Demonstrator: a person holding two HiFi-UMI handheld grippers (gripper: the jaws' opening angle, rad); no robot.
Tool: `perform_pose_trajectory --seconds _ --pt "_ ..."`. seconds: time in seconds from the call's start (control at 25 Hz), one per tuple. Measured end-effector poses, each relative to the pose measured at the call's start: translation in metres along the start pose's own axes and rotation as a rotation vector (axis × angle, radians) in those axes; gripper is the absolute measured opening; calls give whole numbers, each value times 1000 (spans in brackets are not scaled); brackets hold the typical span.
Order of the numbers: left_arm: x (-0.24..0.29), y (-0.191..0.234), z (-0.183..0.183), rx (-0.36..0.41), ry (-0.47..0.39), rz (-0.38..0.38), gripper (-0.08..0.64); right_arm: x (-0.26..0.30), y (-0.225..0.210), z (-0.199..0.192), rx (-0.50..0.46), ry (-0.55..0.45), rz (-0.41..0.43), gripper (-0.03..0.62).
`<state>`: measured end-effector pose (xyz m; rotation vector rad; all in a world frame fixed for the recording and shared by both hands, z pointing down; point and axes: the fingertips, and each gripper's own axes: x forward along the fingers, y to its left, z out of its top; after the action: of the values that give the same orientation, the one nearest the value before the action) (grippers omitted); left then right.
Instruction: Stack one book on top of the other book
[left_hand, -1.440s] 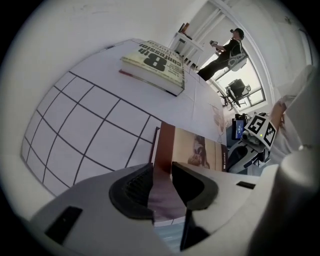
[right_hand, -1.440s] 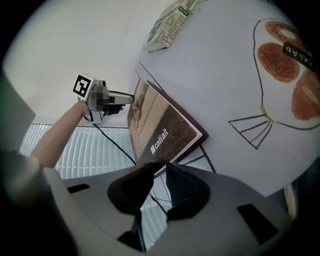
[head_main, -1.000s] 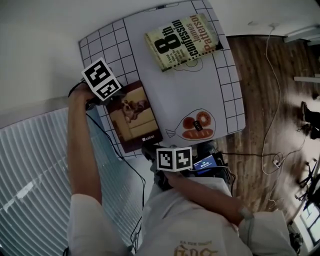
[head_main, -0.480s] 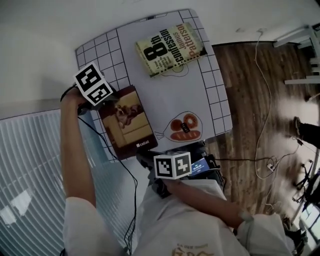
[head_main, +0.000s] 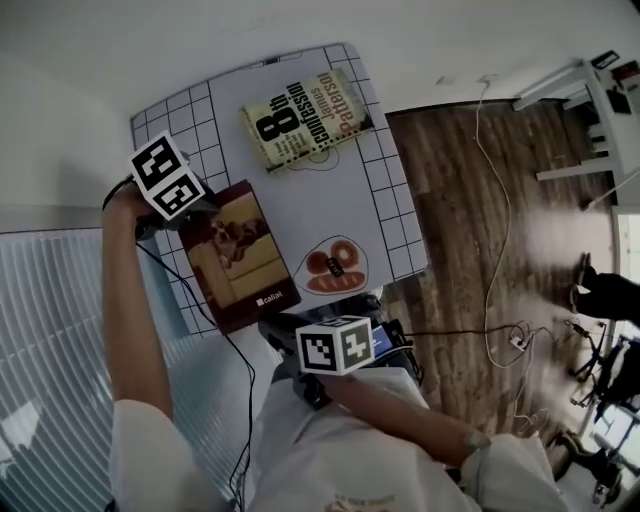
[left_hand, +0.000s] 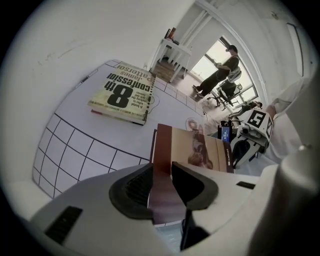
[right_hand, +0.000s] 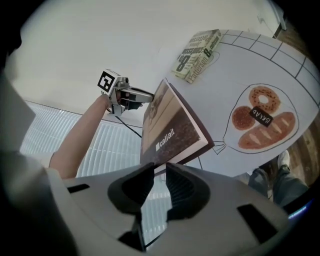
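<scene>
A brown picture book (head_main: 238, 262) hangs tilted over the near left corner of the white gridded mat (head_main: 390, 200). My left gripper (head_main: 200, 215) is shut on its far left edge; in the left gripper view the jaws (left_hand: 162, 187) clamp the brown cover (left_hand: 195, 150). My right gripper (head_main: 282, 325) is shut on the near corner, with the jaws (right_hand: 157, 177) pinching the book (right_hand: 172, 132) below its white lettering. The second book, a cream "8th Confession" paperback (head_main: 300, 118), lies flat at the mat's far end (left_hand: 124, 92) (right_hand: 197, 55).
A bread drawing (head_main: 335, 268) is printed on the mat to the right of the held book. Slatted blinds (head_main: 50, 350) lie below at left. Cables (head_main: 500, 300) trail over the wood floor at right. A person (left_hand: 217, 75) stands far off by a window.
Both grippers have risen with the brown book held between them, and it now hangs higher off the mat. The head view has swung, so the table sits further left.
</scene>
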<state>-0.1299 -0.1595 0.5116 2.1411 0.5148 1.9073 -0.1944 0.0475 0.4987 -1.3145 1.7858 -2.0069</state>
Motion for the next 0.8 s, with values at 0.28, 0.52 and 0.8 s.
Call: perform_pose_trajectory --seconds 0.28,0.52,0.8 --pt "-12 -3 18 9 -45 -3 126 -20 2 16 -8 -56 4 72" --pt "-14 0 25 6 -65 1 126 -27 -1 27 -29 -77 -10 67" --pt "-23 0 25 3 -91 5 124 -37 -3 37 -47 -115 -14 63"
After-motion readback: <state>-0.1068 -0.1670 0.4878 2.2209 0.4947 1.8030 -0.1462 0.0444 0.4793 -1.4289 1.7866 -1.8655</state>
